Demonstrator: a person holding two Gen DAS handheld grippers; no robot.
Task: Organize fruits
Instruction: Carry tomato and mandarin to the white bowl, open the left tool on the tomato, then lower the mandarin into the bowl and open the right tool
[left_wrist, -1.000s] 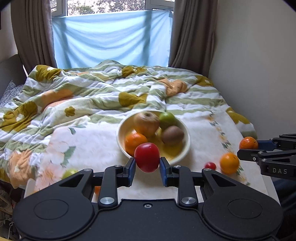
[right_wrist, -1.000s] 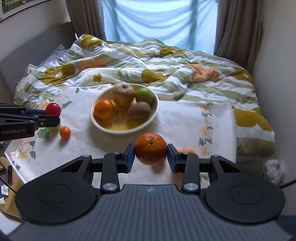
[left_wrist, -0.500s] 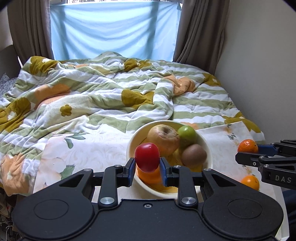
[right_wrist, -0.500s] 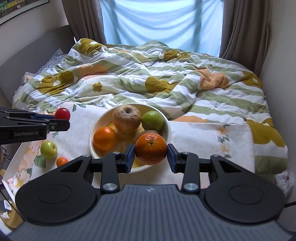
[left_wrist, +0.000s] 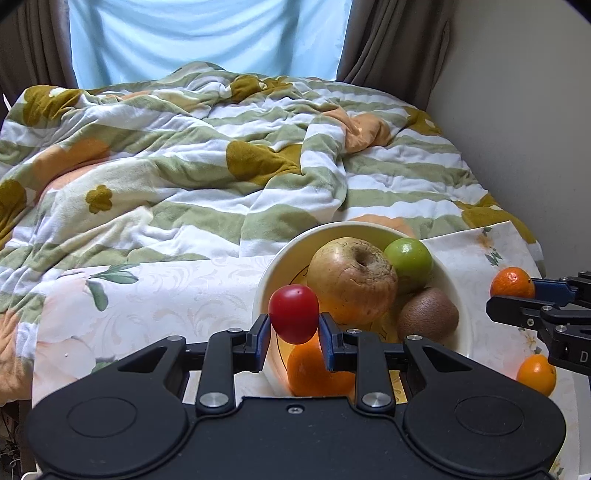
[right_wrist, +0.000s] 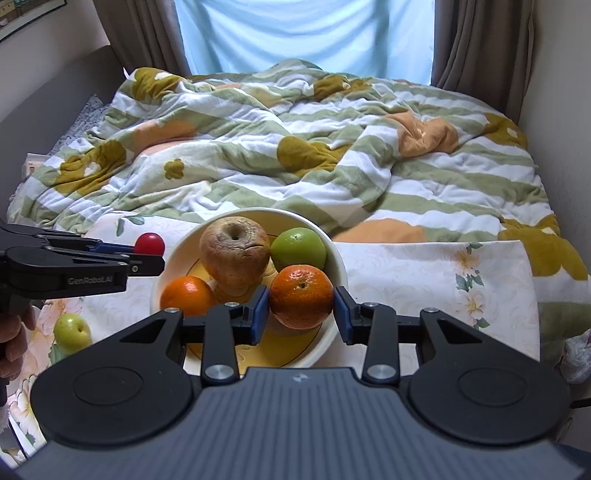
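A cream bowl (left_wrist: 280, 254) (right_wrist: 336, 258) on the bed holds a wrinkled brown apple (left_wrist: 351, 278) (right_wrist: 234, 253), a green apple (left_wrist: 408, 260) (right_wrist: 298, 248), a kiwi (left_wrist: 428, 314) and an orange (left_wrist: 314, 373) (right_wrist: 186, 295). My left gripper (left_wrist: 294, 328) (right_wrist: 149, 254) is shut on a small red fruit (left_wrist: 293, 313) (right_wrist: 149, 243) above the bowl's near-left rim. My right gripper (right_wrist: 301, 314) (left_wrist: 517, 295) is shut on a mandarin (right_wrist: 301, 297) (left_wrist: 511, 282) over the bowl's near side, hiding the kiwi in the right wrist view.
The bowl sits on a floral white cloth (left_wrist: 166, 295) (right_wrist: 424, 277). A small green fruit (right_wrist: 72, 330) lies left of the bowl and a small orange (left_wrist: 535, 374) right of it. A rumpled striped blanket (left_wrist: 221, 166) covers the bed behind. Walls flank both sides.
Both grippers have moved forward toward the bowl with their fruits still held. The bowl now looks larger and sits right under the fingertips in both views.
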